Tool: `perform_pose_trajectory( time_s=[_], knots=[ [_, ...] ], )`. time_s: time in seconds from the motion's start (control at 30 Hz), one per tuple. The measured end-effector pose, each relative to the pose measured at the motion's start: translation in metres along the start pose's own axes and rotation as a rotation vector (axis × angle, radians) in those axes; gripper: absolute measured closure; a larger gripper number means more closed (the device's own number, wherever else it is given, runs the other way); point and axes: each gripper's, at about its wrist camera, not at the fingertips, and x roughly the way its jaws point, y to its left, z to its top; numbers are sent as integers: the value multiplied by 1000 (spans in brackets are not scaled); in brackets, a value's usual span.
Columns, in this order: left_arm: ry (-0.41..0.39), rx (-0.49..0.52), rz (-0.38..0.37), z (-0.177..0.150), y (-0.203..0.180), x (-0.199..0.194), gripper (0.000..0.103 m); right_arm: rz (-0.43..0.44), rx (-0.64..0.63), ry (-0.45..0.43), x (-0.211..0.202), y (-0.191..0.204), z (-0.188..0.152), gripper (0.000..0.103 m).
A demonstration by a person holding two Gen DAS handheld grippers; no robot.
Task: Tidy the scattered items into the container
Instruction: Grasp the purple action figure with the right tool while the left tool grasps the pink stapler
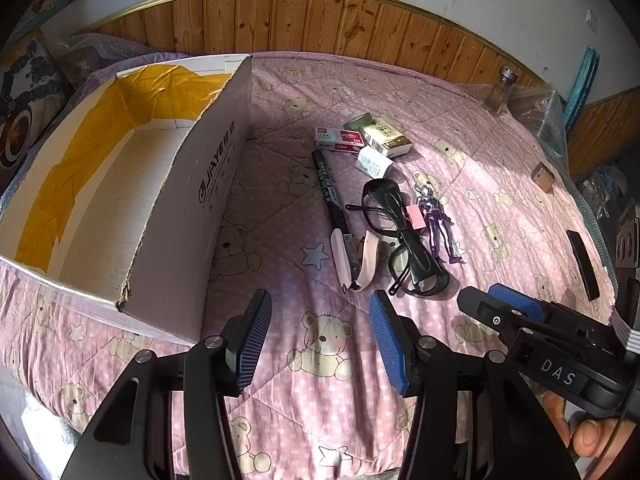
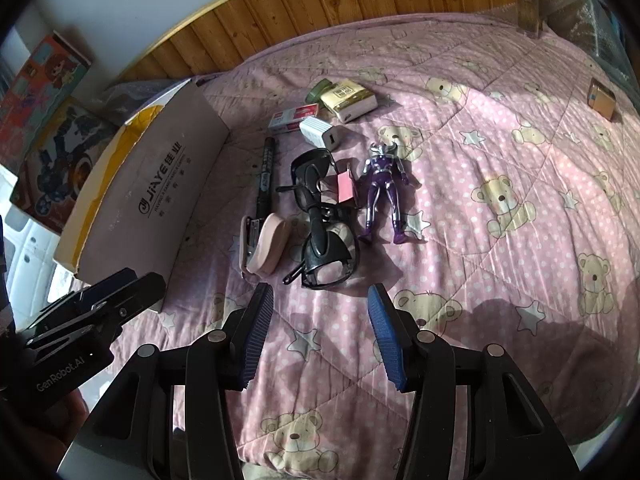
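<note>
An open white cardboard box [image 1: 120, 200] with yellow tape inside lies on the pink quilt at the left; its side [image 2: 160, 196] shows in the right wrist view. To its right lie a black marker [image 1: 330, 190], a pink stapler [image 1: 354, 258], black glasses [image 1: 404, 236], a purple figure [image 1: 438, 222], a staple box [image 1: 338, 139], a white charger [image 1: 374, 163] and a cream packet [image 1: 386, 136]. My left gripper [image 1: 320, 340] is open above bare quilt, just short of the stapler. My right gripper [image 2: 318, 336] is open too, just short of the glasses [image 2: 320, 216].
A glass jar [image 1: 500, 92] and a small brown box [image 1: 543, 176] stand toward the quilt's far right. A black bar [image 1: 583, 264] lies near the right edge. Wood panelling backs the bed. Printed boxes [image 2: 52, 140] are stacked left of the cardboard box.
</note>
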Motion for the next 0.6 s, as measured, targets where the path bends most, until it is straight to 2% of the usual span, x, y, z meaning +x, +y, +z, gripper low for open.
perform_pose_trajectory(
  time_s=[0.3,0.6],
  knots=[
    [63,-54,-55,11,2,40,50,-5,39,3,13,-25,24,51],
    [125,-74,-28,23,4,83,50,-42,11,47,53,-37,55,54]
  ],
)
